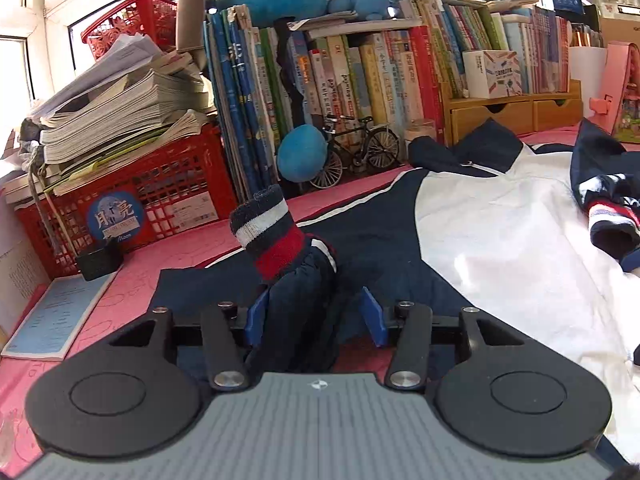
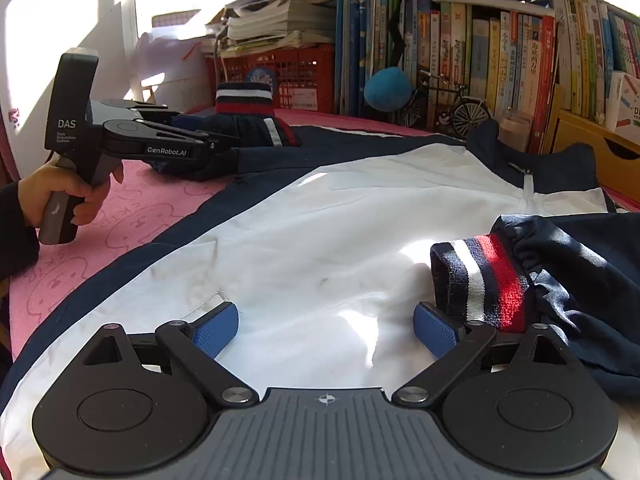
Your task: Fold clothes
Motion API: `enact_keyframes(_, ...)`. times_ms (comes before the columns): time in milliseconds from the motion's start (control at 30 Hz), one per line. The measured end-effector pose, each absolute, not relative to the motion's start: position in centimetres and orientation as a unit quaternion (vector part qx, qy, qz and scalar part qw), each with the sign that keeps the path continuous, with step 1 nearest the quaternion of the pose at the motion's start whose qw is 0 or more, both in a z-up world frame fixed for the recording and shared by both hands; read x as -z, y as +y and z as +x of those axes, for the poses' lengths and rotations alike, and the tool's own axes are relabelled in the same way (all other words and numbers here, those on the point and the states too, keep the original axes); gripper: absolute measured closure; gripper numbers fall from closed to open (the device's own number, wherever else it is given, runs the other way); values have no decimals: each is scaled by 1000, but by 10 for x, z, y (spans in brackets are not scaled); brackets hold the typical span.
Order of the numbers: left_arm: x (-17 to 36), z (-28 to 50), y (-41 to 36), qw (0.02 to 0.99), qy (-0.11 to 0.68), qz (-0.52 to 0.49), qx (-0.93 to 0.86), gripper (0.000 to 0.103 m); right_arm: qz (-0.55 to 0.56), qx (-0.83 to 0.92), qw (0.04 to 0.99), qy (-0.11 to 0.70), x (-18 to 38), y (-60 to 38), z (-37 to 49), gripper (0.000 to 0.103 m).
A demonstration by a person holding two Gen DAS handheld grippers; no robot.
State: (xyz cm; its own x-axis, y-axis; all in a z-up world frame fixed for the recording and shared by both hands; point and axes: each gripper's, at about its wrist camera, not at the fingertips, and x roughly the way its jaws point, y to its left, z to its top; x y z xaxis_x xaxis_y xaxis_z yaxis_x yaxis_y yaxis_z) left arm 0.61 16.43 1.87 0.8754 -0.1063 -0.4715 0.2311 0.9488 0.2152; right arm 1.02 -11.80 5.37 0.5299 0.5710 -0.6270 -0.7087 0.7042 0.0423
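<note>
Left gripper (image 1: 316, 318), pads parted around but not pressing the navy sleeve (image 1: 300, 300), its striped cuff (image 1: 266, 232) upright just ahead; right gripper (image 2: 326, 330), released, over the jacket's white panel (image 2: 320, 232), other cuff (image 2: 484, 280) beside its right finger.

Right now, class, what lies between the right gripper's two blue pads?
Only the jacket's white panel. The right gripper stands open over it, as the right wrist view shows; the striped cuff lies just outside its right-hand pad, not between them.
</note>
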Motion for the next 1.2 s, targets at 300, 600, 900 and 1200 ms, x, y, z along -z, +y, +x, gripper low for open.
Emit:
enact_keyframes(300, -15, 8, 137, 952, 251, 151, 86, 23, -112, -370, 867, 315, -54, -117, 10, 5)
enact_keyframes(600, -2, 31, 161, 950, 267, 144, -77, 58, -111, -372, 866, 316, -54, -117, 10, 2)
enact_keyframes(900, 13, 65, 240, 923, 301, 148, -187, 63, -112, -374, 864, 317, -54, -116, 11, 1)
enact_keyframes(1200, -13, 81, 305, 908, 299, 112, -272, 63, -118, -373, 864, 317, -53, -115, 10, 0)
